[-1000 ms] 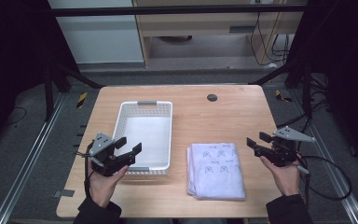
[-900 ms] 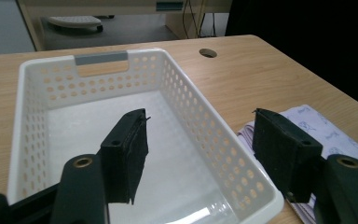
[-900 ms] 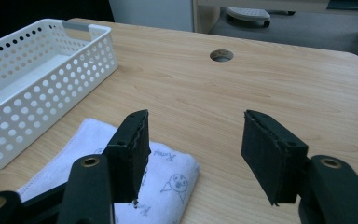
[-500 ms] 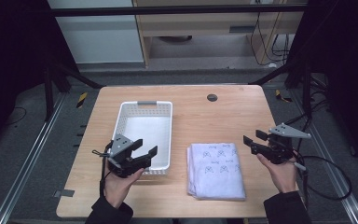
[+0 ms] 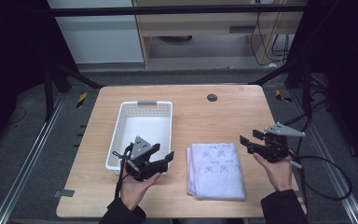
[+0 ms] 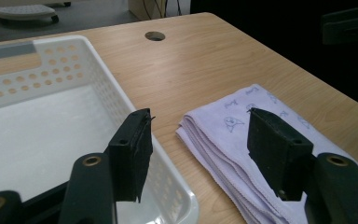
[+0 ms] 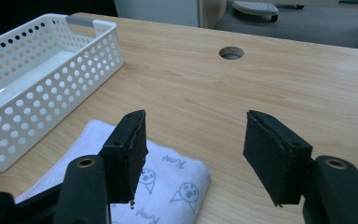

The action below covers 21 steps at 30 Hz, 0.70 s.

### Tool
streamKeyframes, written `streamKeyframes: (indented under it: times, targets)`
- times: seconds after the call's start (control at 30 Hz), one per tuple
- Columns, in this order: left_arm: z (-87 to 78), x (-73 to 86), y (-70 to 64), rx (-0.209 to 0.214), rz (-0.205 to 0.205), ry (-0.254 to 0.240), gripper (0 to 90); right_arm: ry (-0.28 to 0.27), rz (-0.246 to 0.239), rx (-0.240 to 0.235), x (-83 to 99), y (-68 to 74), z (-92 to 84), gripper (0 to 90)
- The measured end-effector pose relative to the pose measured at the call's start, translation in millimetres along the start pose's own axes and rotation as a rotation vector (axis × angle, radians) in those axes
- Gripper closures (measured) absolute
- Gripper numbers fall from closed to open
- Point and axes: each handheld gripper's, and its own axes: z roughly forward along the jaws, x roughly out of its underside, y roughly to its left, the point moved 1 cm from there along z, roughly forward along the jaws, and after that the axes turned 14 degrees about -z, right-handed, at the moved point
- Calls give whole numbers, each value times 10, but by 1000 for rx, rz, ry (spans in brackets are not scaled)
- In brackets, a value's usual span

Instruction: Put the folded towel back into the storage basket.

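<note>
1. My left gripper (image 5: pixel 161 159) hangs over the basket's (image 5: pixel 116 140) near right corner; its jaws have just been closing, yet stand apart and empty.
2. My right gripper (image 5: pixel 248 141), empty too, has just been widening right of the cloth (image 5: pixel 215 170).
3. The folded cloth lies between them; pinching one layer could unfold it.

Light is even and diffuse on the table (image 5: pixel 223 116) from overhead; surroundings fall to near black at both sides of the high view. Shadows under the basket (image 5: pixel 142 133) and folded cloth (image 5: pixel 216 170) are soft and short. No glare. High view is slightly soft, low detail. In both gripper views the 2 near jaws are mildly blurred; the background beyond the fingertips is defocused.
</note>
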Motion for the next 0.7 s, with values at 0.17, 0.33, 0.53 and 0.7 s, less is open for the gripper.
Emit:
streamKeyframes:
  times: [0.17,0.33,0.53,0.7]
  targets:
    - [53,33,-71,14,9,21,404,6,1,-5,13,9,30,375]
    - [124,78,-162,28,14,46,412,18,-12,-10,21,34,72,367]
    - [199,138,-250,26,42,70,414,33,-22,-10,31,49,104,359]
    - [234,172,-298,32,46,78,414,38,-29,-12,40,54,129,350]
